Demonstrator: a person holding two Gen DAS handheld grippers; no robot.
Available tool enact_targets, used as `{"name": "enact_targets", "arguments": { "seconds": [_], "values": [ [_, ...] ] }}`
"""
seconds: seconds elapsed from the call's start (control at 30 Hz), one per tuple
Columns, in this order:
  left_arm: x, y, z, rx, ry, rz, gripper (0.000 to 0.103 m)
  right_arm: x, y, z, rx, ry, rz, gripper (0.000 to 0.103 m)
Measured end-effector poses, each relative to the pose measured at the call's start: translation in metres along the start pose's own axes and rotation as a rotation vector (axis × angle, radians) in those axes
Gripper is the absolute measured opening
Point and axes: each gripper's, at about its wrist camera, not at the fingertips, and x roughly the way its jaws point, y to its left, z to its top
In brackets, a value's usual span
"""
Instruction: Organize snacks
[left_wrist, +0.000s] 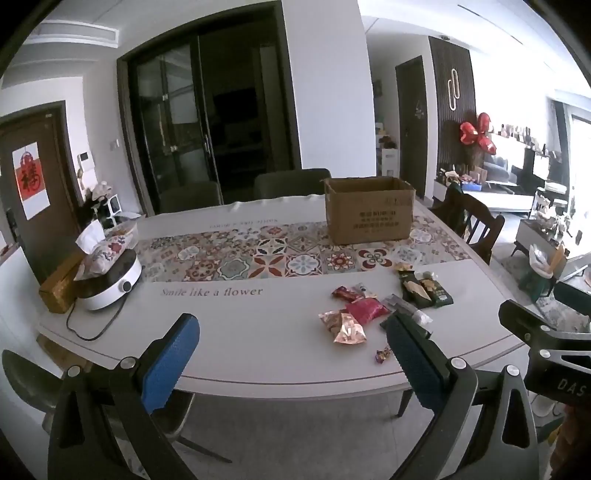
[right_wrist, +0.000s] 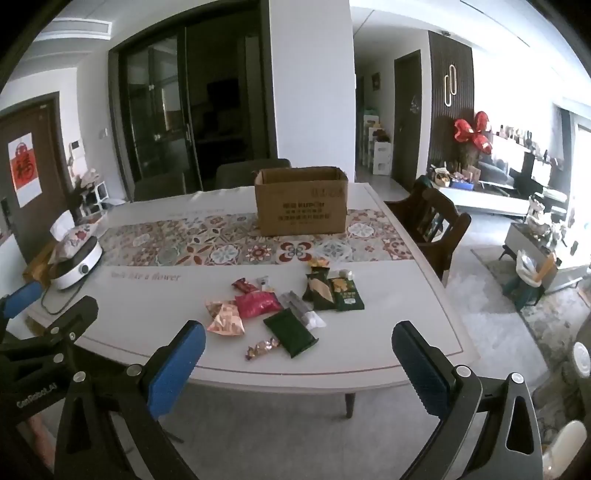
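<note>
Snacks (right_wrist: 280, 310) were scattered on the counter (right_wrist: 147, 314) ahead; both claws, left (left_wrist: 291, 354) and right (right_wrist: 299, 365), were held wide apart, the right nearer.

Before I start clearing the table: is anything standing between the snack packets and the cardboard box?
Nothing visible does. The snack packets lie near the table's front edge, and only flat patterned table runner separates them from the open cardboard box. Both tongs hang open and empty, short of the table.
</note>
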Motion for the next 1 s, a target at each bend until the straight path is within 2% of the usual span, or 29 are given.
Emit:
{"name": "enact_targets", "arguments": {
  "seconds": [1.0],
  "values": [
    [0.0008,-0.0018,0.0025,0.001,-0.005,0.007,0.103,0.0017,-0.0006,0.0,0.002,-0.001,0.001,0.102]
  ]
}}
